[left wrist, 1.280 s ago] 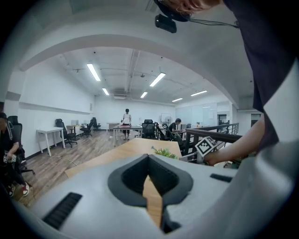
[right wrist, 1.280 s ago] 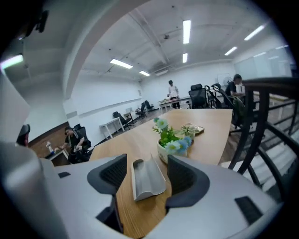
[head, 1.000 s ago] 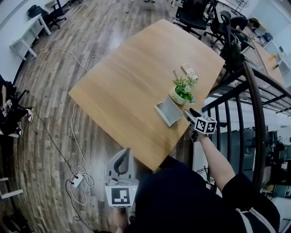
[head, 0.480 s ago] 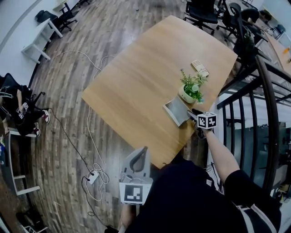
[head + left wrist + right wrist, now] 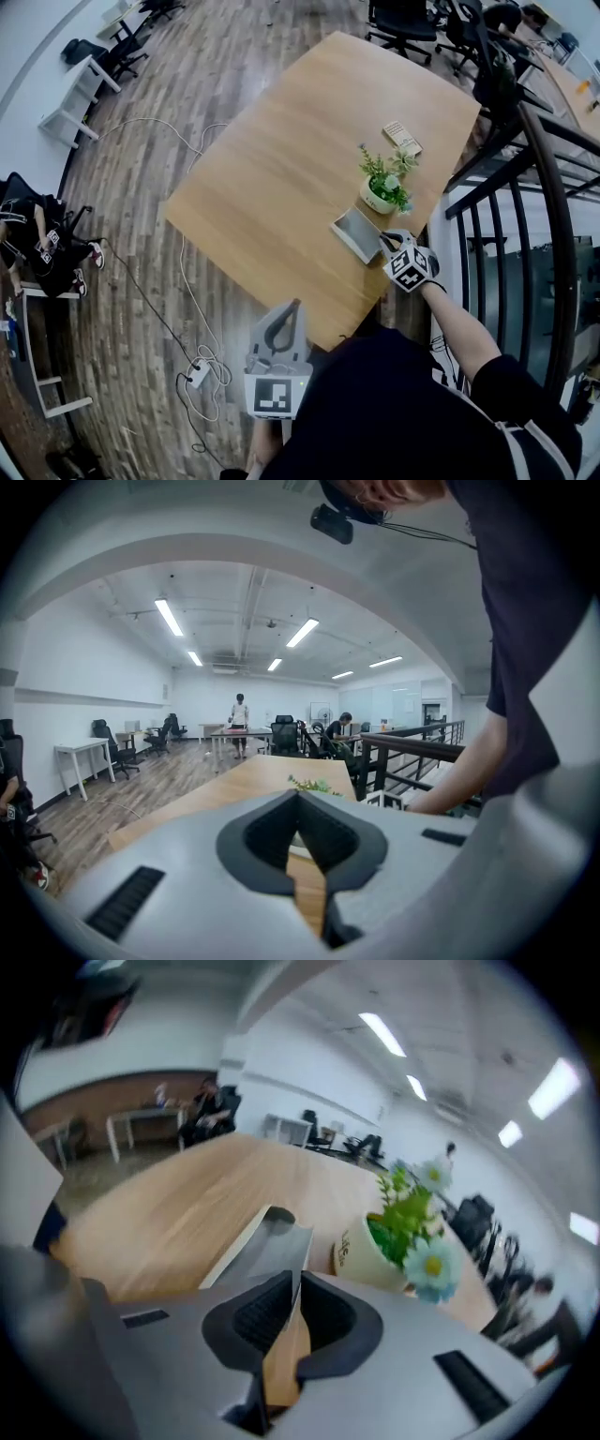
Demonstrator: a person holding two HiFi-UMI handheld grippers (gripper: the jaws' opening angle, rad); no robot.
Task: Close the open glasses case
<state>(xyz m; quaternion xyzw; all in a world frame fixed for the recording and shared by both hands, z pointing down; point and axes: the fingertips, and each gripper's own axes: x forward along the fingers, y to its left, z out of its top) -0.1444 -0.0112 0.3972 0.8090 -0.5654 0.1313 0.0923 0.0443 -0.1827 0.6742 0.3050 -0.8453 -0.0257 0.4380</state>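
Since a second ago, the right gripper (image 5: pixel 386 246) has been lowered and rolled toward the near end of the glasses case (image 5: pixel 356 232), and its jaws have been brought together. In the right gripper view they are clenched, with nothing seen between them, and the case lies just beyond their tips.

Most of the head view is filled by the wooden table (image 5: pixel 281 169). Places are given from the potted plant (image 5: pixel 382 187), which stands near the table's right edge. The case is set just beside the pot, on the person's side of it. A small pale block (image 5: pixel 401 138) lies beyond the pot, near it but apart.

The left gripper (image 5: pixel 291 309) is held well apart from the pot, off the table's near edge. Its jaws are pressed together at the tips and are empty.

The task is judged to be barely begun. The case is seen lying open, its grey inside facing up, and the lid is not yet folded over. No glasses can be made out inside it, though part of it is hidden by the jaws. The pot holds green stems and pale flowers. What remains is for the lid to be swung down and pressed shut.
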